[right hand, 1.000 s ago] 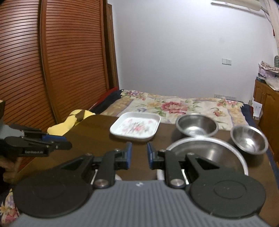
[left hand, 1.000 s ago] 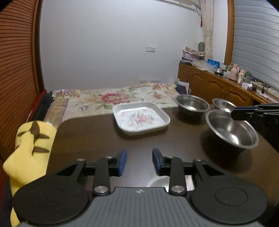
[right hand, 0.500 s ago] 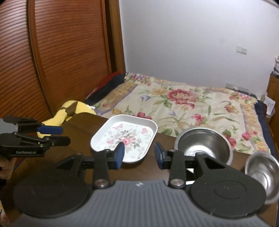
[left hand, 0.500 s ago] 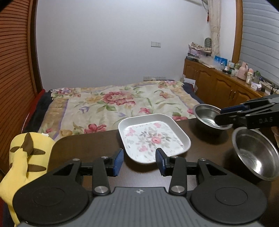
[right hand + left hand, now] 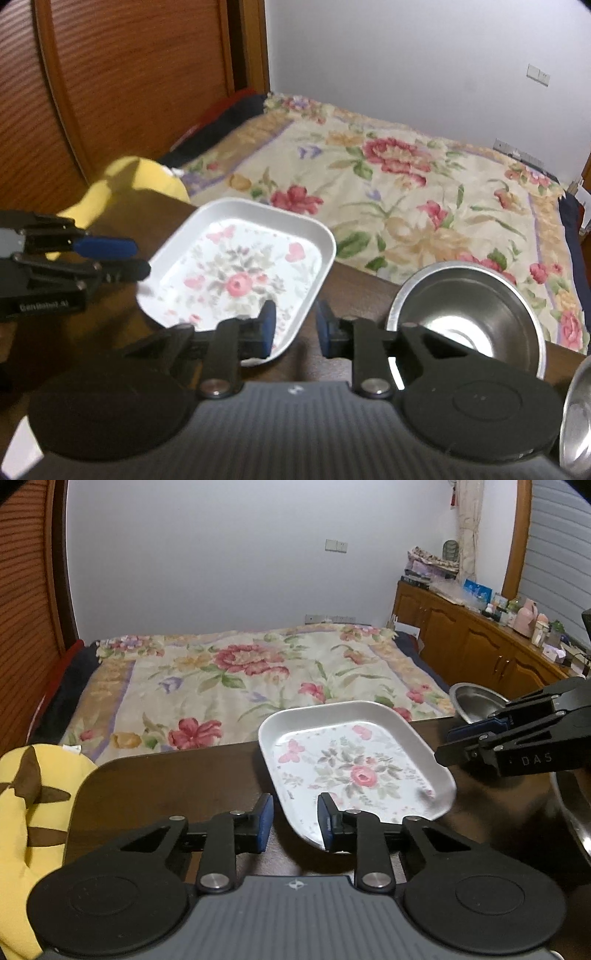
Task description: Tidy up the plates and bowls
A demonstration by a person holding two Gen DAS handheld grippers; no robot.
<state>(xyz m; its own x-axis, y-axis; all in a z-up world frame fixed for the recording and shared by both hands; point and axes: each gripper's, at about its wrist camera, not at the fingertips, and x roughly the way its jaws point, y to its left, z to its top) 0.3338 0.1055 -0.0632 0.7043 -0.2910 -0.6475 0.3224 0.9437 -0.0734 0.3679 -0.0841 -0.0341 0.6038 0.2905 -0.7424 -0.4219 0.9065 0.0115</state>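
- Left wrist view: the left hand-held gripper (image 5: 295, 821) points at the near corner of the floral plate (image 5: 354, 768), which lies on the dark worktop (image 5: 177, 779) at about 1 o'clock from the fingertips. The jaws are closing; the plate corner sits between the blue pads, which are not pressing on it.
- Same view: the right hand-held gripper (image 5: 448, 744) enters from 3 o'clock, jaws narrow, its tips just beside the plate's right edge. A steel bowl (image 5: 474, 699) shows behind it at 2 o'clock. A yellow plush (image 5: 26, 812) lies at 9 o'clock, off the worktop's edge.
- Right wrist view: the right hand-held gripper (image 5: 293, 328) is closing, with the plate (image 5: 240, 273) rim between the pads and no visible grip. The steel bowl (image 5: 467, 314) stands on the worktop (image 5: 354, 284) at 3 o'clock. The left hand-held gripper (image 5: 142, 258) reaches in from 9 o'clock beside the plate.
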